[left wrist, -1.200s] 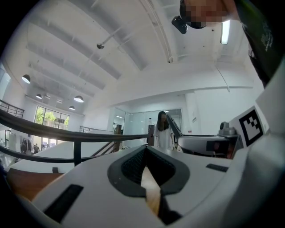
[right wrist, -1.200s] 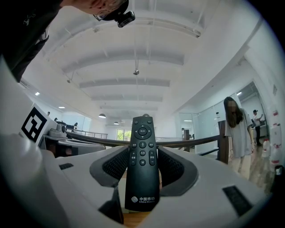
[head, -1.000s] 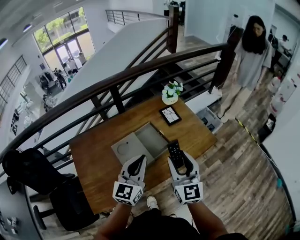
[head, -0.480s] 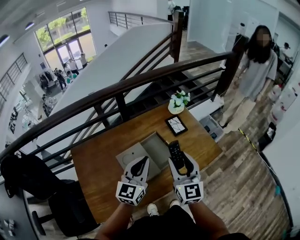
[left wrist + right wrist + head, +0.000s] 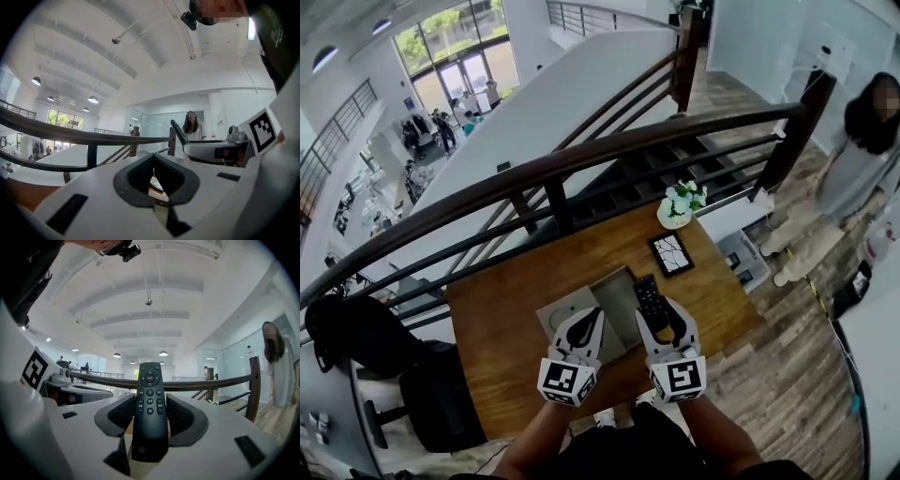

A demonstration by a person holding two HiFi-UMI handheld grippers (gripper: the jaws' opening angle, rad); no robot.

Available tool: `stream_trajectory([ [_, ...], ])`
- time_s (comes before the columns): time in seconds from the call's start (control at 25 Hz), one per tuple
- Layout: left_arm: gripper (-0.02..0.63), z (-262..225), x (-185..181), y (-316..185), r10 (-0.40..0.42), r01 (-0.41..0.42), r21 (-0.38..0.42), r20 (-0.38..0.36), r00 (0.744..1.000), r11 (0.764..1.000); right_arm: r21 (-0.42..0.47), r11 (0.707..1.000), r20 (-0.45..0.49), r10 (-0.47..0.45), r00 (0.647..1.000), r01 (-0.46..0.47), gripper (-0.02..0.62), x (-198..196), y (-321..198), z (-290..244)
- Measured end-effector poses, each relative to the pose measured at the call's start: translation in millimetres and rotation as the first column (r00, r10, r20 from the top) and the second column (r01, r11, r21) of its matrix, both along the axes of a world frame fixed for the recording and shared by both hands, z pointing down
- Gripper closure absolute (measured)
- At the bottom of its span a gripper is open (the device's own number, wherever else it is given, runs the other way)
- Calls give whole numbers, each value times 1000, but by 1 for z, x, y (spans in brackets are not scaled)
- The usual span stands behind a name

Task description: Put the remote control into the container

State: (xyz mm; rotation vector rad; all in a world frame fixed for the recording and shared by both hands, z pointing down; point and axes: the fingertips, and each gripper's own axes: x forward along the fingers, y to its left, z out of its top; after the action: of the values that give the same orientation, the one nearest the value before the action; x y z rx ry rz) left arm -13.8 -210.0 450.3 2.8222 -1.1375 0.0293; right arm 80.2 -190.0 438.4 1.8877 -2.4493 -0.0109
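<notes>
Remote control: a slim black bar [image 5: 149, 394] is seen, with a ringed round pad at its far end, rows of small round buttons below it and a faint logo at its near end.
Where it is: it is held above the table [image 5: 506, 328], buttons up and pointing away. In the head view its far end is seen over the right edge of the container [image 5: 617, 289].
Right tool [image 5: 150, 409]: it is clamped on the sides of the remote control.
Left tool [image 5: 153, 165]: the jaws are met at their tips, with nothing gripped, over the container's left part.
Hidden: the container's near part is covered by both tools. The button print cannot be read.
Container: grey, shallow and open. A flat panel with a round mark is seen at its left and a grey recess at its right.
</notes>
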Motion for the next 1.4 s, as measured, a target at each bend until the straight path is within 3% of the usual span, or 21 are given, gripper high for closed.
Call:
stream_trajectory([
  [0.6, 598, 38, 33, -39, -161, 165, -38, 92, 983, 986, -88, 985, 76, -141, 987, 147, 382, 28, -56, 52],
  [1.0, 598, 58, 14, -47, -231, 240, -65, 127, 965, 969, -125, 970, 78, -199, 977, 208, 382, 11, -73, 75],
  [1.4, 598, 87, -15, -74, -273, 296, -116, 177, 945, 948, -228, 954, 69, -183, 981, 194, 382, -11, -84, 121],
])
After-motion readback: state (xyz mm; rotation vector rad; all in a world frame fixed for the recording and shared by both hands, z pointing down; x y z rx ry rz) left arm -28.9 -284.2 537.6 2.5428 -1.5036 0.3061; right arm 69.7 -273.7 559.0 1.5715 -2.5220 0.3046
